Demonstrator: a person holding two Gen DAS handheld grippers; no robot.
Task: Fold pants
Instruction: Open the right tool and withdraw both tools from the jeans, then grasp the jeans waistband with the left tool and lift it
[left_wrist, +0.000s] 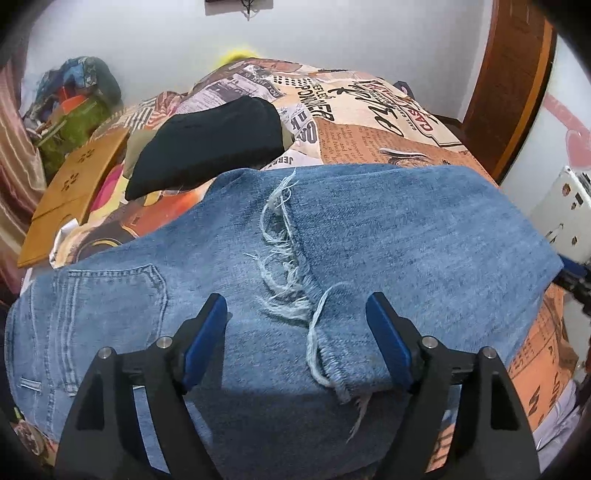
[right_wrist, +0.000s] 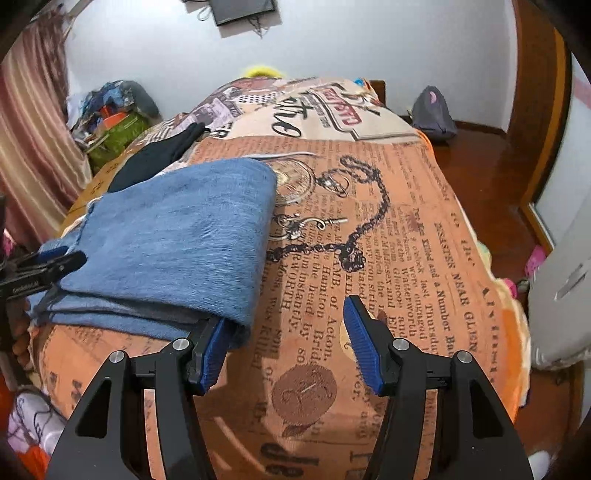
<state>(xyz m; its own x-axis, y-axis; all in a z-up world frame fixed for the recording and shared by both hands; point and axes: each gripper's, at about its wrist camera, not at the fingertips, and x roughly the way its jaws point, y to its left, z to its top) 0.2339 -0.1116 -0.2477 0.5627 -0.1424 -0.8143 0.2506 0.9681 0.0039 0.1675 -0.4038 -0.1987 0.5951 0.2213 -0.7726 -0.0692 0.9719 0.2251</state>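
Printed bedspread (right_wrist: 388, 221) under folded jeans (left_wrist: 332, 229)

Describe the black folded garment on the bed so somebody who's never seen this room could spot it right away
Start at the bed, covered by a newspaper-print blanket in orange and cream. On it, the folded blue jeans lie nearest the camera; just beyond their far left edge sits the black folded garment. It is the only plain, solid black item there, without denim texture, fraying or print.

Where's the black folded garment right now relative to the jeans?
In the left wrist view the black garment lies on the printed blanket beyond the jeans, up and left, beside the wooden board.
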